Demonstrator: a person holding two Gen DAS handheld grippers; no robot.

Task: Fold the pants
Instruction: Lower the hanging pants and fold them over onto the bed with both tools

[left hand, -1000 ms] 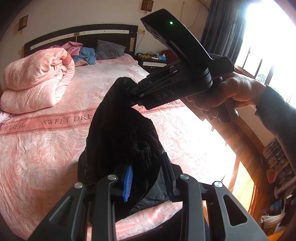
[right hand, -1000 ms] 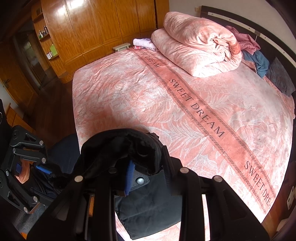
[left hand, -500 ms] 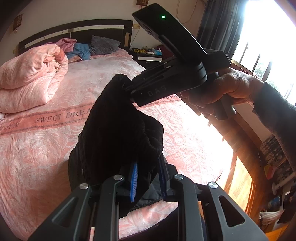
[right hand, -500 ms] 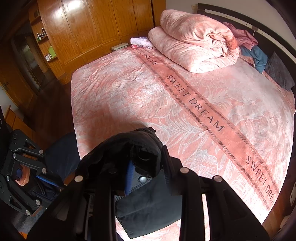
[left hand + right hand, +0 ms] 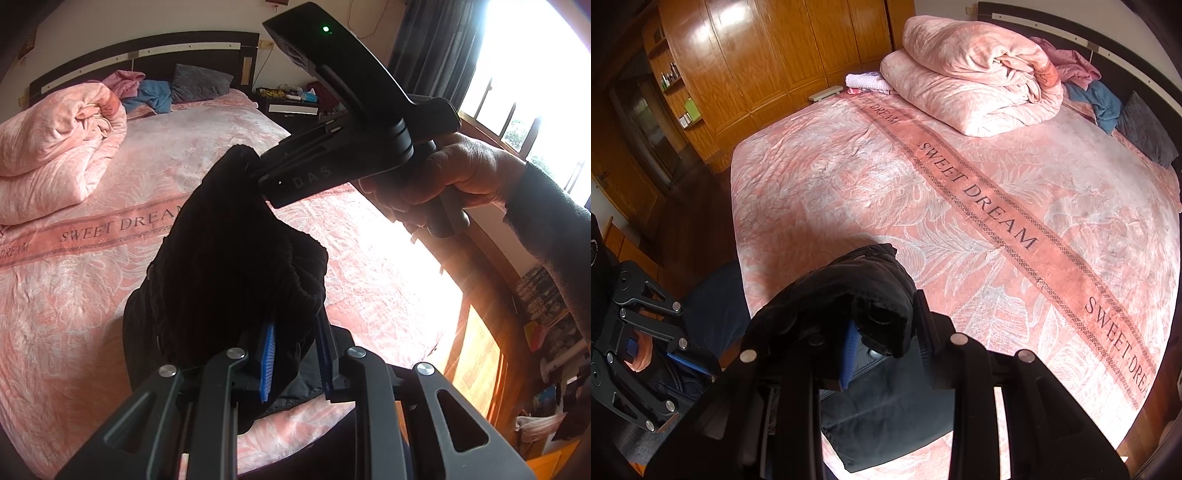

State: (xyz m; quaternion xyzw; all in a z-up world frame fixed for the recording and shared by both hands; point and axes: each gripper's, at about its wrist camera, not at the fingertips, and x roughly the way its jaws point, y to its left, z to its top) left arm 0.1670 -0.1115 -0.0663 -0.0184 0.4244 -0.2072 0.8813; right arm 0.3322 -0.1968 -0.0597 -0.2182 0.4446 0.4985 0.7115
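Observation:
Black pants [image 5: 229,258] hang bunched between both grippers above the pink bed [image 5: 74,295]. My left gripper [image 5: 295,354] is shut on one thick fold, its blue pads pressing the cloth from both sides. The right gripper [image 5: 255,166], held by a hand [image 5: 443,177], grips the top of the bundle farther off. In the right wrist view the right gripper [image 5: 882,336] is shut on a gathered edge of the pants [image 5: 849,288], near a button. The lower cloth drapes onto the bed's near corner. The left gripper [image 5: 639,350] shows at the left edge.
A rolled pink quilt [image 5: 979,85] lies at the far side of the bed, with loose clothes [image 5: 1097,92] and a grey pillow [image 5: 1145,125] by the headboard. Wooden wardrobes [image 5: 757,55] stand beyond the bed. A nightstand [image 5: 291,103] and bright window [image 5: 535,74] are on the right.
The left jaws have narrowed onto the fold of the pants. Both grippers have sunk a little toward the bed with the pants between them.

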